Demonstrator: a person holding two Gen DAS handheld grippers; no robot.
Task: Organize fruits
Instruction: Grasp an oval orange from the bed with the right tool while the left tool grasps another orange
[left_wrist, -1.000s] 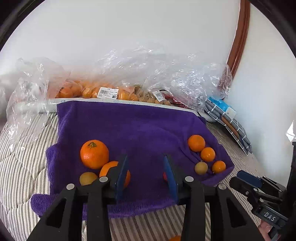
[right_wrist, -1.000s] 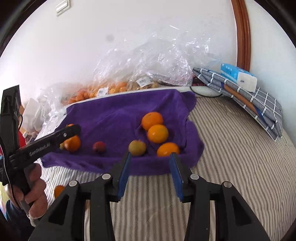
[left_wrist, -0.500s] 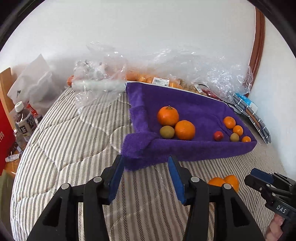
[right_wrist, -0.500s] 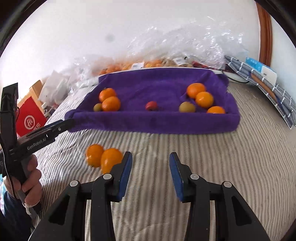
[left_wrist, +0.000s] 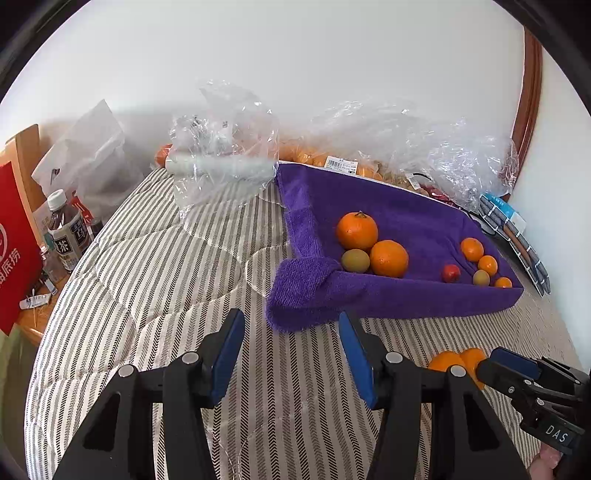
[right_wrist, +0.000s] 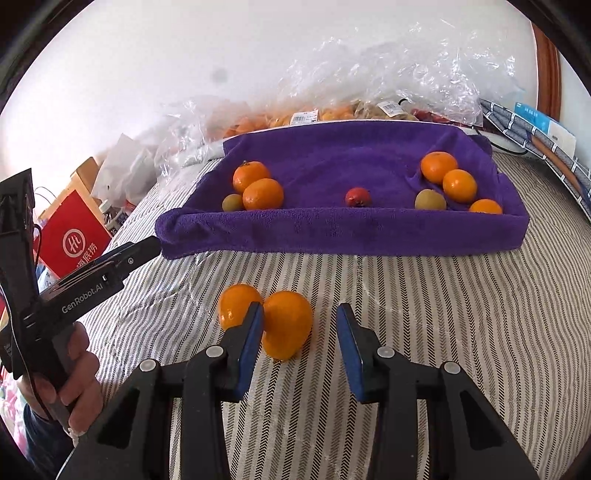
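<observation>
Both claws now off towel, over striped quilt.

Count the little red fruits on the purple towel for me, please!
1. The red fruit sits alone mid-towel, between the two orange groups. More red ones may hide in the plastic bags behind.

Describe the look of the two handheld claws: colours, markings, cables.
Both are black plastic with blue pads and silver pivot screws. The left claw reads "GenRobot.AI" in white, with a thin black cable at its body. The right claw carries a "DAS" label.
</observation>
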